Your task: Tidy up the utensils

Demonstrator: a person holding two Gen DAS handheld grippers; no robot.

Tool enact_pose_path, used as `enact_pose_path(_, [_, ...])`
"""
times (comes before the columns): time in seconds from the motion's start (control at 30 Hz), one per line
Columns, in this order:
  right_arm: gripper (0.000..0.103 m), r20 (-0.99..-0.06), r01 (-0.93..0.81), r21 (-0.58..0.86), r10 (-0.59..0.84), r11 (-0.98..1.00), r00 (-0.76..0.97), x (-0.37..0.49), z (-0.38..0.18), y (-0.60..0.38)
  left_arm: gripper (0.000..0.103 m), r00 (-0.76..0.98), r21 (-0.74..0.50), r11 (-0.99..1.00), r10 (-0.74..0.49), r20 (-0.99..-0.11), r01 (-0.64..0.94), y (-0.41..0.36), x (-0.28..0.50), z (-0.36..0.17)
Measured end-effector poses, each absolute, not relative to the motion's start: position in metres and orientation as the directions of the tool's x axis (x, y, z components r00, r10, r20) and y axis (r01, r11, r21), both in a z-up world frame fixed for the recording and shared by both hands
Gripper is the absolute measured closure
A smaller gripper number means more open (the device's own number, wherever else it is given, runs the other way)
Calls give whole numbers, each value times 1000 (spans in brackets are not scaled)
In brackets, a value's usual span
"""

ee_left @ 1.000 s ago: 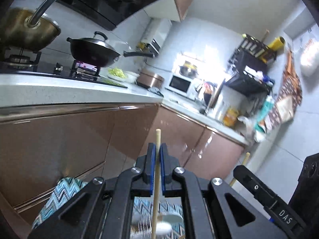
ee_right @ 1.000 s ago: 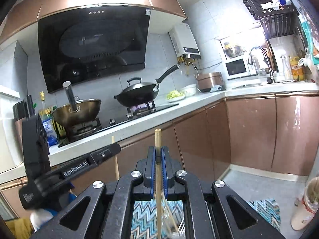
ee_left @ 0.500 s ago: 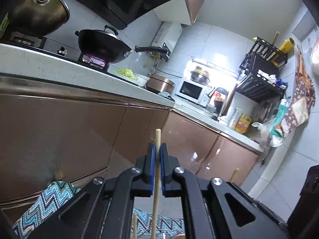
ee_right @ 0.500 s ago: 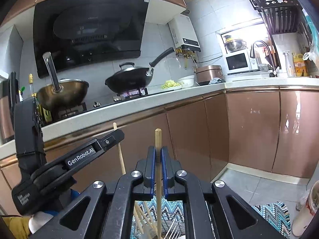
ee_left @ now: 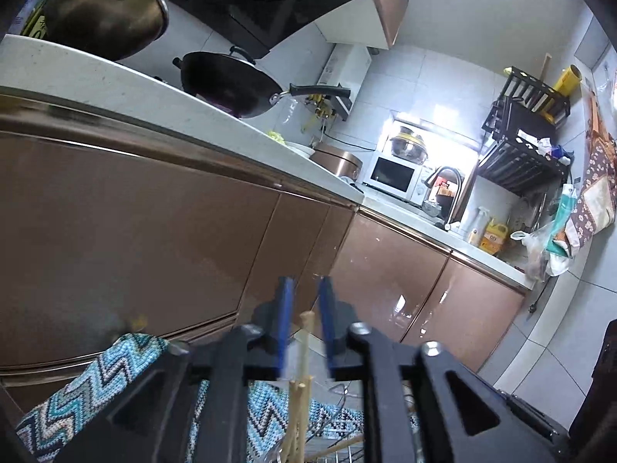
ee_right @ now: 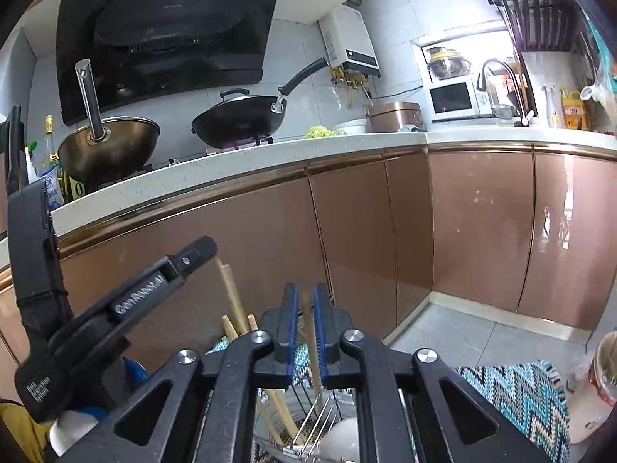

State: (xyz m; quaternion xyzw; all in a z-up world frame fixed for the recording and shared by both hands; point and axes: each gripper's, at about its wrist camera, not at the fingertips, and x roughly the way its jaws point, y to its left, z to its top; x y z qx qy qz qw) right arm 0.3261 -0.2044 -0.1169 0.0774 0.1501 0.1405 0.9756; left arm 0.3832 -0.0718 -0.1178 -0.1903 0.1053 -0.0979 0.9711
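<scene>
- We read "GenRobot.AI" in blurred white lettering on the arm of the left tongs (ee_right: 200,249), seen from the right wrist view; smaller print near its base was too small to read.
- We noted a yellow jug (ee_right: 573,110) with a label on the desk (ee_right: 270,156) by the tap; its characters were illegible.
- The left tongs (ee_left: 304,301) were opening. A wooden chopstick (ee_left: 304,347) stood between the blue pads (ee_left: 286,308) with a clear gap on both sides, so it was not gripped.
- The right tongs (ee_right: 304,308) were also opening. A second chopstick (ee_right: 310,332) stood upright between the pads; we saw narrow gaps beside it.
- Both chopsticks ran down into a wire utensil rack (ee_right: 316,420), which already held further chopsticks (ee_right: 231,301) and a white spoon (ee_right: 343,440).
- The rack sat over a zigzag-patterned mat (ee_right: 524,397), close to the brown cabinet doors (ee_right: 366,231).
- Open grey floor (ee_right: 462,332) lay to the right, toward the cabinet corner.
</scene>
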Motion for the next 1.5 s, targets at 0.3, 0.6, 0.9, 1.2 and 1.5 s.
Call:
enact_pose_path(0.3, [75,-238,-223,181,263,958,935,282,-82,-205,43,975,-356,927,-174,-137,116,-43,326,-78])
enact_pose_path(0.6, [65,-245,-208,183,250,961,937,215,-56,-196,29,975,-241,970,-71,-210,18,-10,251,-45])
enact_pose_path(0.9, [58,-295,-174,171,219,970,930,157,-57,-186,23,956,-189,976,51,-291,-109,48,185,-48])
enact_pose_path(1.2, [58,-324,-144,173,195,974,926,118,-67,-177,23,928,-203,960,111,-356,-192,91,140,-54])
enact_pose_path(1.5, [47,-282,-69,184,120,981,952,76,-60,-188,23,939,-163,966,142,-314,-200,86,96,-50])
